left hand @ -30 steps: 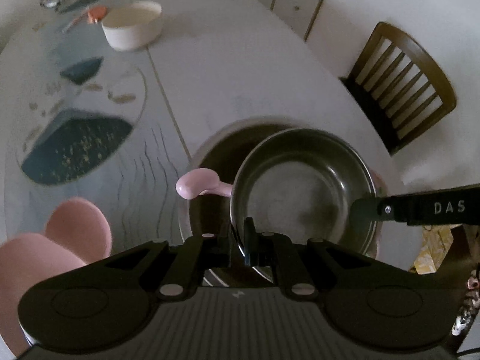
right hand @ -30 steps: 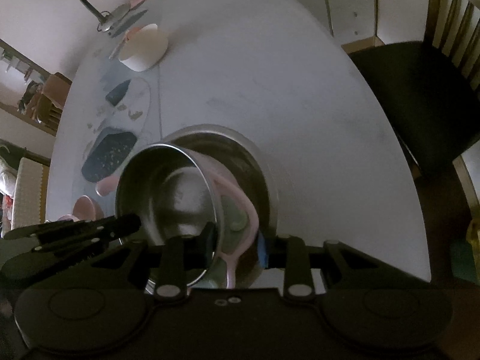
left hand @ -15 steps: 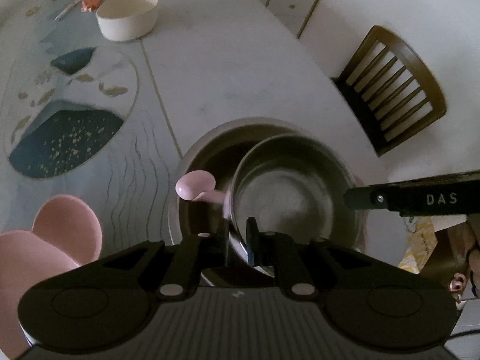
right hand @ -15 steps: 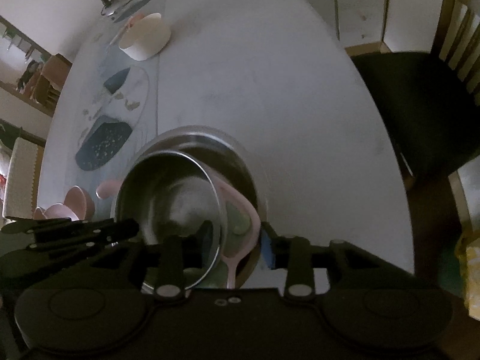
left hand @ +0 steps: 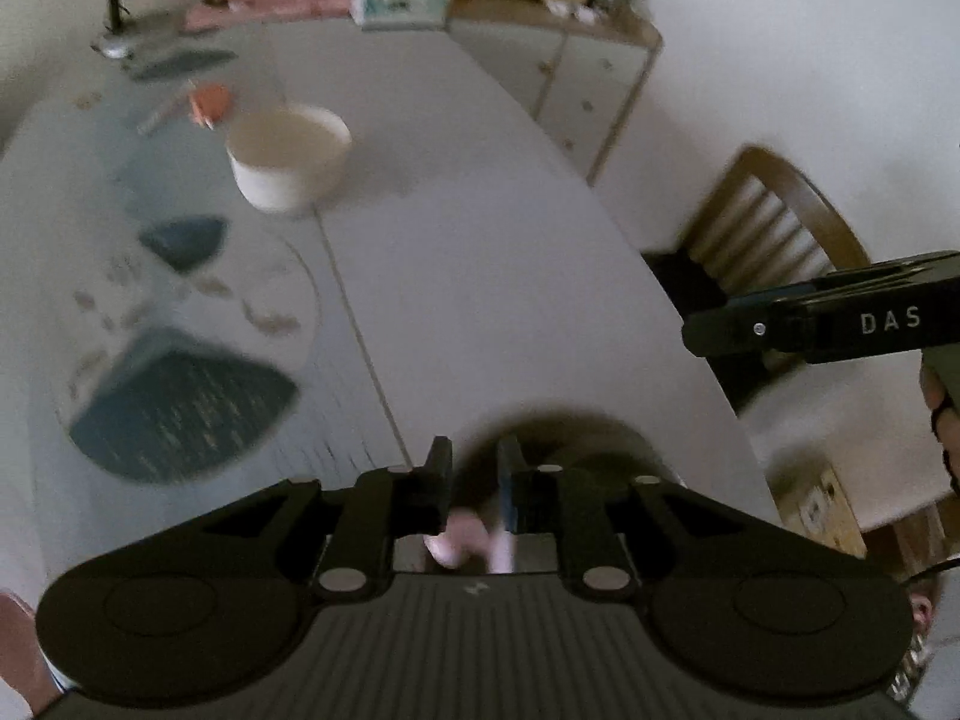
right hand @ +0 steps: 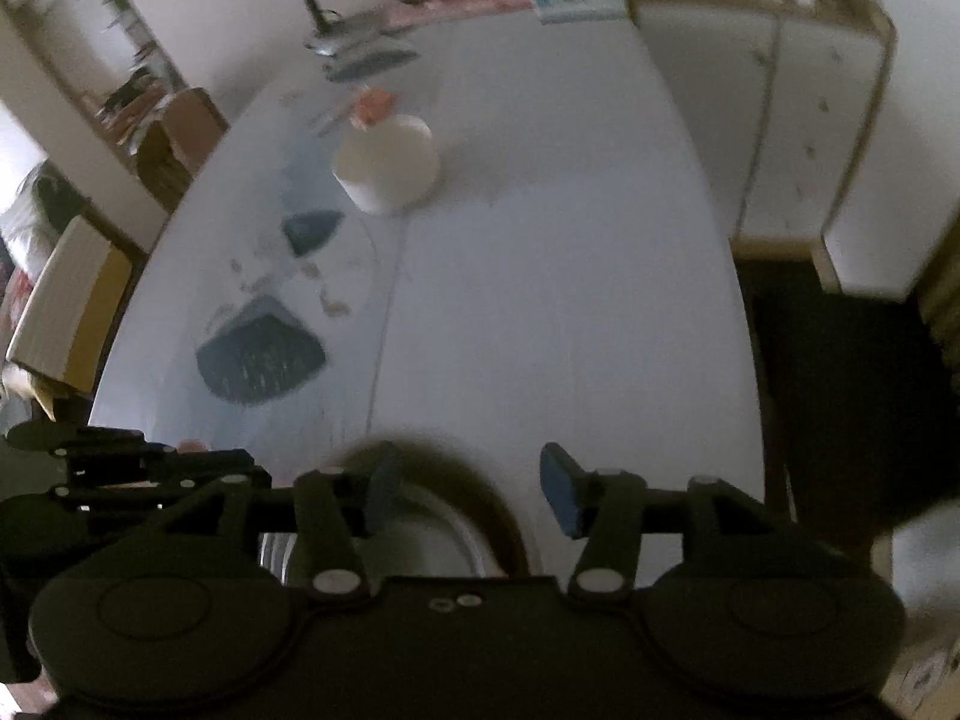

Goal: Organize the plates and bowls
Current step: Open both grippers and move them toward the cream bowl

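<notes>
The stacked steel bowls (right hand: 441, 525) rest on the white table near its front edge, mostly hidden under both grippers. A pink spoon end (left hand: 456, 543) shows at them in the left wrist view. My left gripper (left hand: 474, 480) hovers above the bowls (left hand: 600, 444); its jaws are opening, with a narrow gap and nothing between the pads. My right gripper (right hand: 471, 495) hangs over the same stack, its jaws opening wide and holding nothing. Each appears in the other's view: the right gripper (left hand: 696, 330) at the right, the left gripper (right hand: 240, 465) at the left.
A white bowl (left hand: 288, 156) stands far back on the table (left hand: 480, 240), beside a placemat with dark blue patches (left hand: 180, 408). A lamp base (right hand: 327, 42) and small items lie behind it. A wooden chair (left hand: 774, 228) and a cabinet (left hand: 570, 78) stand to the right.
Both grippers have let go of the smaller steel bowl's rim, opened and risen. The bowl stays nested in the larger one, and both views now look farther across the table.
</notes>
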`<action>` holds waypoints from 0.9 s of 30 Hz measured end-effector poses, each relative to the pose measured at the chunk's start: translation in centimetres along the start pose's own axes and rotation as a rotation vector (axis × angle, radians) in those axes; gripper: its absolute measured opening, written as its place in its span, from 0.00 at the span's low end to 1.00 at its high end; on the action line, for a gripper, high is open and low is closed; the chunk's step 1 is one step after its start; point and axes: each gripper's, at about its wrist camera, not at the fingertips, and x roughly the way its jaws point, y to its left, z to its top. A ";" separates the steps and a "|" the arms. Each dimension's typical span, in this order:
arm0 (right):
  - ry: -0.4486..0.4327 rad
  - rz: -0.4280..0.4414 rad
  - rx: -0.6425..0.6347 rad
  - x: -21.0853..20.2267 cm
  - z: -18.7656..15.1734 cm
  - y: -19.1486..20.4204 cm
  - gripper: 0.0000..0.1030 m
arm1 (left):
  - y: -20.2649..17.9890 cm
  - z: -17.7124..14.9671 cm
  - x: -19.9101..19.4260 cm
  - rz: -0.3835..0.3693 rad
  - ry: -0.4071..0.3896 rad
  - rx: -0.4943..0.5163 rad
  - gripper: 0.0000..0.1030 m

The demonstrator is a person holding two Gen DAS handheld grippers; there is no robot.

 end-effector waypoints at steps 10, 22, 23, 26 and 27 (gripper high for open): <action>-0.008 0.018 -0.139 3.0 8.0 0.9 0.53 | 3.0 6.4 2.5 0.123 -0.050 -0.058 0.16; 0.015 0.031 -0.255 9.6 16.5 0.6 0.62 | 7.1 13.6 7.6 0.241 -0.084 -0.144 0.52; 0.013 0.035 -0.265 10.2 17.3 0.6 0.64 | 7.5 14.3 8.0 0.250 -0.084 -0.159 0.55; 0.014 0.055 -0.293 12.0 19.4 0.5 0.76 | 8.9 15.8 9.2 0.287 -0.099 -0.206 0.69; 0.012 0.059 -0.298 12.6 20.0 0.6 0.78 | 9.3 16.3 9.5 0.298 -0.106 -0.218 0.69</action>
